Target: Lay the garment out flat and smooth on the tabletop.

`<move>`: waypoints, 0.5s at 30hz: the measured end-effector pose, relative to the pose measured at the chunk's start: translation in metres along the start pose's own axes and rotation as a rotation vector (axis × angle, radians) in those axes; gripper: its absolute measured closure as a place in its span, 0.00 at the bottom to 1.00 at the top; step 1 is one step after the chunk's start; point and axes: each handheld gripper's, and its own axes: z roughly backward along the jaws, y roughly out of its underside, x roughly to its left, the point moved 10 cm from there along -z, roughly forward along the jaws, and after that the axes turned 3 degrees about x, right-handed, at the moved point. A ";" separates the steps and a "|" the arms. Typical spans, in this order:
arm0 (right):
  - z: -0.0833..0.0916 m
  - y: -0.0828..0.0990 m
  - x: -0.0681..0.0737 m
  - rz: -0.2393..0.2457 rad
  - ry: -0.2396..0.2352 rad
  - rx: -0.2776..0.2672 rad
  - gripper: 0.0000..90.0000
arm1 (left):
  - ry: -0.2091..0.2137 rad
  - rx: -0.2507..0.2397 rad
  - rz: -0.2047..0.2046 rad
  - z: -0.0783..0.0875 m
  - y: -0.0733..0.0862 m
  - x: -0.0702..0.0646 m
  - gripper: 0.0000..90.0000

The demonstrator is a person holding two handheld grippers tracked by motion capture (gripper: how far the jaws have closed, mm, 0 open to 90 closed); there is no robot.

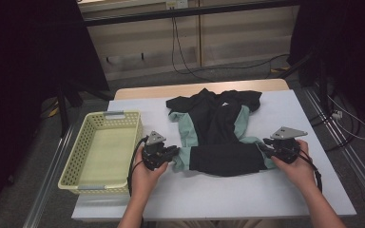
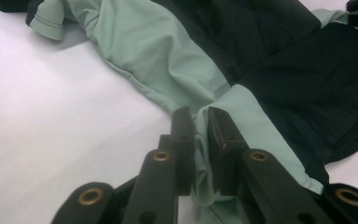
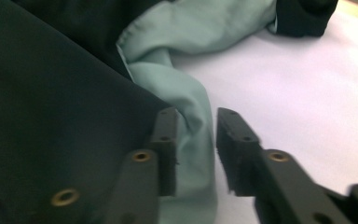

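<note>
The black-and-mint shirt [image 1: 218, 133] lay mid-table w/ its near hem folded over; a fold-and-release step was judged in hand. Mint cloth was loosely pinched in the narrowly parted left gripper [image 2: 200, 140], while the right gripper [image 3: 196, 149] was seen wider, its pads off the mint hem. Next, both should be backed clear, then the basket [image 1: 123, 115] at left approached.

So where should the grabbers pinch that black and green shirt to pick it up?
Probably at the two pale green side edges of the shirt, near its folded end closest to the person. The left gripper comes in from the left, the right gripper from the right. Those edges lie thin and loose on the table, so the jaws can slip around them.
</note>
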 end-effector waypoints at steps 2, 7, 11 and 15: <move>0.004 -0.003 0.002 0.022 0.009 -0.011 0.59 | -0.001 -0.001 0.006 -0.001 0.000 0.000 0.81; 0.010 -0.008 0.016 0.046 -0.032 -0.026 0.39 | 0.025 0.026 -0.001 0.002 0.002 -0.010 0.61; 0.018 -0.013 0.028 0.027 -0.074 -0.079 0.28 | 0.023 -0.001 -0.010 0.012 -0.001 -0.017 0.41; 0.029 -0.012 0.035 0.014 -0.087 -0.102 0.22 | 0.009 -0.009 -0.009 0.024 0.001 -0.020 0.31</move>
